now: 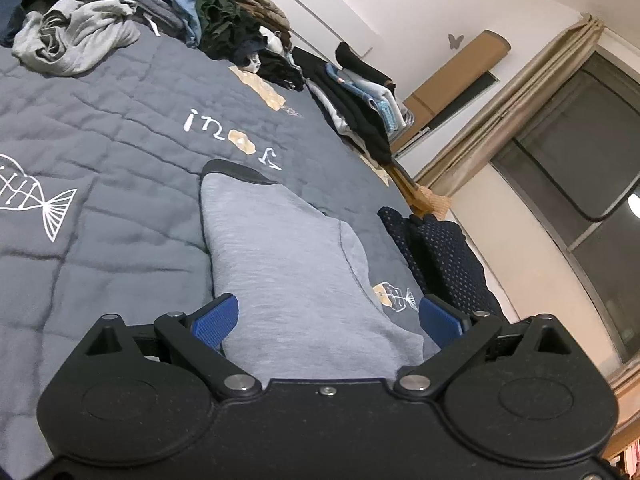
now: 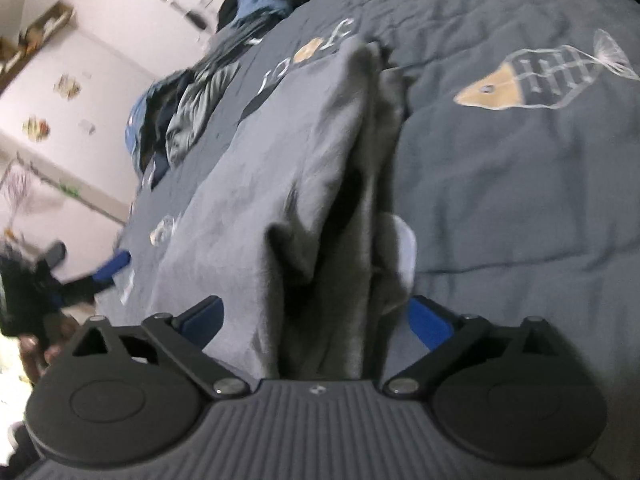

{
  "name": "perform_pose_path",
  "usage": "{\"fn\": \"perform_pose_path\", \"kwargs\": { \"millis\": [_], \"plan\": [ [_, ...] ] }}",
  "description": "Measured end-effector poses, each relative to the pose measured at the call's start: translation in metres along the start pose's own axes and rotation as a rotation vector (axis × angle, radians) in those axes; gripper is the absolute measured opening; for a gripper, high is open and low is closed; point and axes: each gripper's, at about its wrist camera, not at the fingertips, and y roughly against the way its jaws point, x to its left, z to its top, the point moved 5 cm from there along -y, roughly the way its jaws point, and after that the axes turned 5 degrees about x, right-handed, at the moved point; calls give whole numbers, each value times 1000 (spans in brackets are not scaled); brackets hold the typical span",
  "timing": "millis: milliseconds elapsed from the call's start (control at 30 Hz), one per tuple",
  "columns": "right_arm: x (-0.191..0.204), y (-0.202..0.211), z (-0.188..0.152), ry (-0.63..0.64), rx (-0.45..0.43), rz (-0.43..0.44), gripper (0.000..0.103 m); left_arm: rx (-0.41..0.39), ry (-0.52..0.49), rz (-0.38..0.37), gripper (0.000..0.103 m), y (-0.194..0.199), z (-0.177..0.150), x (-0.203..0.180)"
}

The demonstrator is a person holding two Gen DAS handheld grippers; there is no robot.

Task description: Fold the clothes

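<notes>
Bed (image 1: pixel 100 152) covered by a dark grey-blue quilt with white fish outlines and tan patches. No baskets or boxes holding the laundry; it all lies loose on the quilt.

Grey garment (image 1: pixel 288 264), with a dark band at its far end, lies on the quilt directly in front of the left hand-held gripper (image 1: pixel 328 320). Its blue pads (image 1: pixel 216 322) stand wide apart, one on each side of the cloth, neither pressing it: released.

Seen from the right side, the same grey garment (image 2: pixel 280 184) is bunched into upright folds with a dark hollow between them. The right hand-held gripper (image 2: pixel 316 320) has its blue pads (image 2: pixel 430 322) spread wide; cloth sits between them but they do not clamp it: released. This view is blurred.

The left hand-held gripper shows at the left edge of the right-side view (image 2: pixel 112 266), just at the garment's edge.

Far end of the bed: a heap of unfolded clothes (image 1: pixel 80 28), light grey, navy, blue and dark green tangled together. Along the bed's far edge, near the wall, a stack of folded clothes (image 1: pixel 360 108), mostly black with some pale blue. A dark dotted garment (image 1: pixel 440 256) lies at the bed's edge, just beside the grey one.

Beyond: beige curtain (image 1: pixel 500 108) and a window (image 1: pixel 580 152).
</notes>
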Motion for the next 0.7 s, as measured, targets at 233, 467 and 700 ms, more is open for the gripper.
{"fn": "perform_pose_path", "kwargs": {
  "millis": [233,467,700],
  "plan": [
    [-1,-12,8,-47,25,81,103,-19,1,-22,97,7,2,-4],
    [3,-26,9,-63,103,174,103,-44,8,-38,98,18,6,-7],
    [-6,-25,7,-92,104,215,103,64,27,-3,98,-5,20,25]
  ]
}}
